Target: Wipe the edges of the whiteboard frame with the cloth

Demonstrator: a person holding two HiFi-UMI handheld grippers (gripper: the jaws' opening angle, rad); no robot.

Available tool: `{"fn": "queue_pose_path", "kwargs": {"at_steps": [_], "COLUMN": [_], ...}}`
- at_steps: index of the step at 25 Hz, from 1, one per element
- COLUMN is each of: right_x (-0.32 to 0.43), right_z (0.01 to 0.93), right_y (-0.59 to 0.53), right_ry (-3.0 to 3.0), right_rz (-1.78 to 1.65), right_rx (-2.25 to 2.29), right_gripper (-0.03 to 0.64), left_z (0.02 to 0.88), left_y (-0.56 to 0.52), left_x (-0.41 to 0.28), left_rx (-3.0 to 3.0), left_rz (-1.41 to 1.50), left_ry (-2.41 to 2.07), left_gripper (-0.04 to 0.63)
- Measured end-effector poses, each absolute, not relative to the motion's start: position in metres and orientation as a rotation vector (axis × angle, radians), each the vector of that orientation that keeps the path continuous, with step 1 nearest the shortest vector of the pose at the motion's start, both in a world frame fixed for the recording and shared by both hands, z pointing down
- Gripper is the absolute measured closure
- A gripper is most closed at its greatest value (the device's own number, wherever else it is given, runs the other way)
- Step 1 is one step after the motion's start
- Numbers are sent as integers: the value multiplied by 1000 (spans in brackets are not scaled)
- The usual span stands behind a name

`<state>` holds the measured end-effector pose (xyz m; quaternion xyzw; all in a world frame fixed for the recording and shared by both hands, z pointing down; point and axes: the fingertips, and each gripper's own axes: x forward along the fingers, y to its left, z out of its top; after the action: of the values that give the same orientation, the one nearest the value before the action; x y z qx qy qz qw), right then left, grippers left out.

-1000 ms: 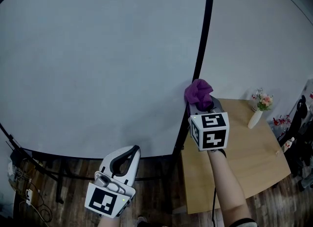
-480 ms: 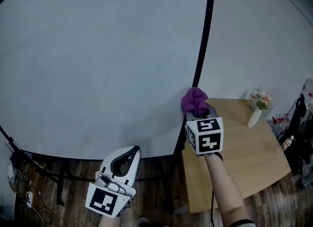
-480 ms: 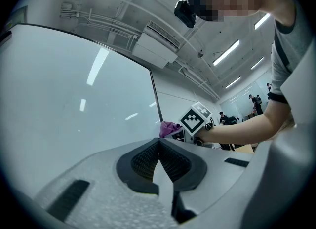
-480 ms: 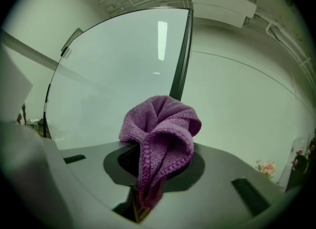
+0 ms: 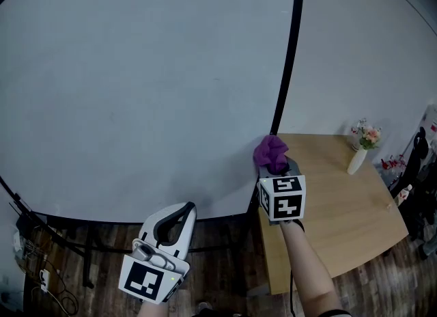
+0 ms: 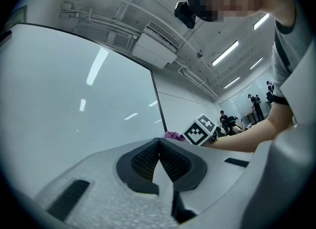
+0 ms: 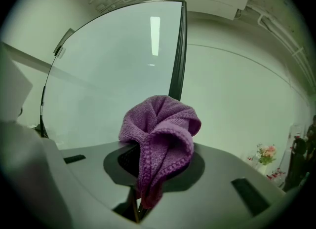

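Observation:
A large whiteboard (image 5: pixel 136 83) fills the head view, with its black frame edge (image 5: pixel 287 56) running down the right side. My right gripper (image 5: pixel 274 167) is shut on a bunched purple cloth (image 5: pixel 270 150), which sits against the lower part of that edge. In the right gripper view the cloth (image 7: pixel 160 129) bulges out of the shut right gripper (image 7: pixel 146 176), with the frame edge (image 7: pixel 177 50) just behind it. My left gripper (image 5: pixel 183 211) hangs low below the board's bottom edge, shut and empty. The left gripper (image 6: pixel 159 150) shows its pads pressed together.
A wooden table (image 5: pixel 334 220) stands right of the board, with a white vase of flowers (image 5: pixel 359 153) at its far corner. Stand legs and cables (image 5: pixel 41 278) lie on the wooden floor at lower left. People (image 6: pixel 254 107) stand far back in the room.
My right gripper has slid the purple cloth downward along the black frame edge, toward the table. The left gripper has stayed in place.

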<state>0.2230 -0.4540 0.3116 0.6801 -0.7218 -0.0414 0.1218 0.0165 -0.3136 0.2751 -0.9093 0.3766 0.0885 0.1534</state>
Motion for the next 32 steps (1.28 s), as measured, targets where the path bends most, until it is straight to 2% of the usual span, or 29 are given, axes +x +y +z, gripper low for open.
{"fn": "queue_pose_path", "kwargs": {"at_steps": [17,32], "right_x": [218,219], "right_z": [337,390], "right_y": [-456,-456], "right_ry": [-2022,-2005], "right_rz": [-183,-71], "right_rx": [2077,2096], "right_gripper": [545,545], "left_z": [283,292], "left_y": [-326,-338], "left_x": [1,-4], "left_rx": [-2646,-2676], "left_rz": [246,231], "left_ry": [1031,1002], "left_gripper": [578,578]}}
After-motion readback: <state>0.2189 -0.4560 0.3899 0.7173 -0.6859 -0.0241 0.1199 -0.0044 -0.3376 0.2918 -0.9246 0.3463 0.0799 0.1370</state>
